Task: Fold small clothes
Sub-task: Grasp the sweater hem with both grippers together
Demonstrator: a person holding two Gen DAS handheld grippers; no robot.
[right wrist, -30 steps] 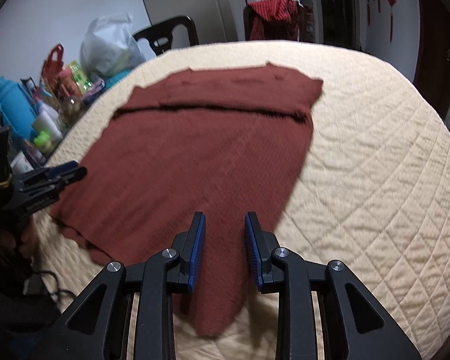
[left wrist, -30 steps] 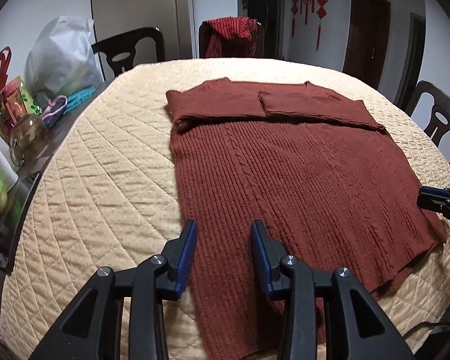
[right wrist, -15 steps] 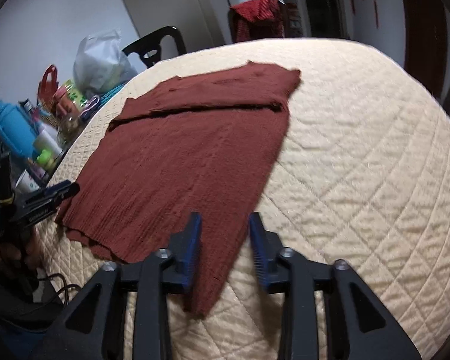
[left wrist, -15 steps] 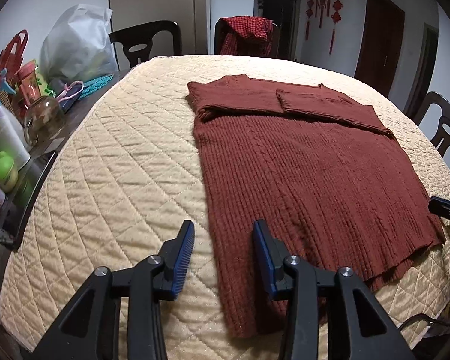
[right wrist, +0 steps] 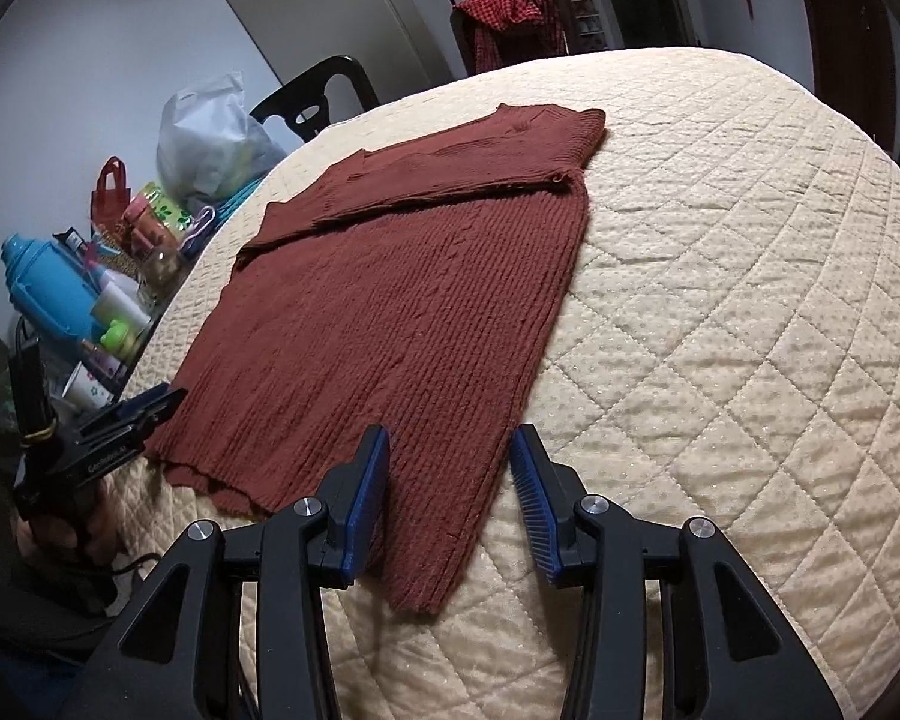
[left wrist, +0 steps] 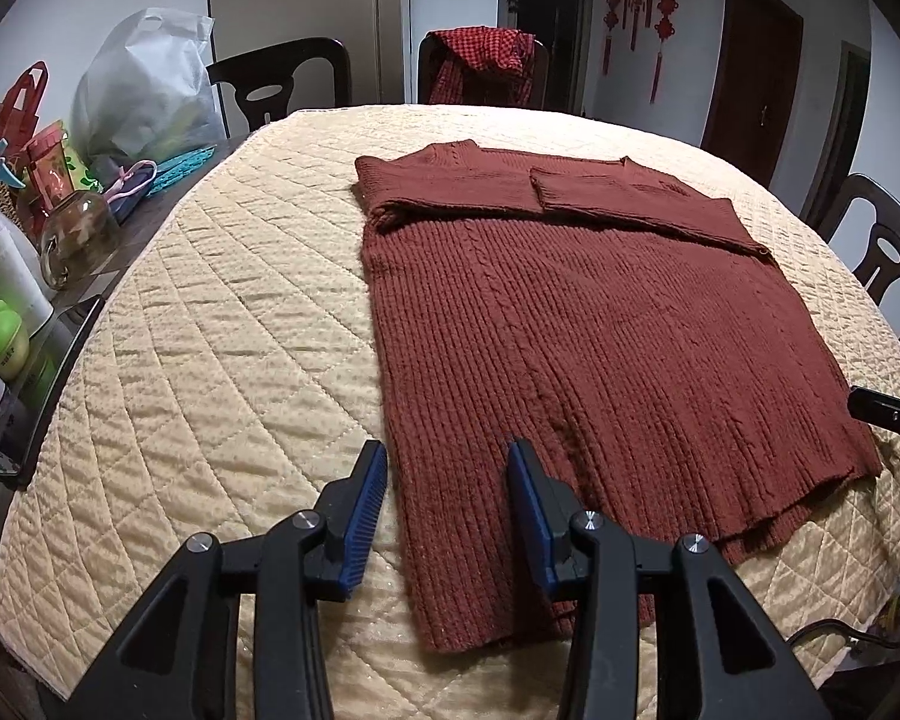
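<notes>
Room: dining room, dark chairs round a quilted cream surface (left wrist: 210,330), a red checked cloth (left wrist: 480,54) draped over the far chair.
Sweater: rust-red ribbed sweater (left wrist: 570,330) lies flat on the surface, sleeves folded across the chest, hem toward the camera.
Left tongs: left tongs (left wrist: 447,507) hover over the sweater's near left hem corner; jaws spread, having just opened a little, with the hem edge seen between them but not pinched.
Right tongs: right tongs (right wrist: 450,495) hover at the near right hem corner; jaws spread, having just opened, nothing pinched.
Clutter: white plastic bag (left wrist: 144,78), glass jar (left wrist: 78,237), blue bottle (right wrist: 48,294) and small containers crowd the left edge.
Person: a hand (right wrist: 72,534) grips the left tongs' handle.
</notes>
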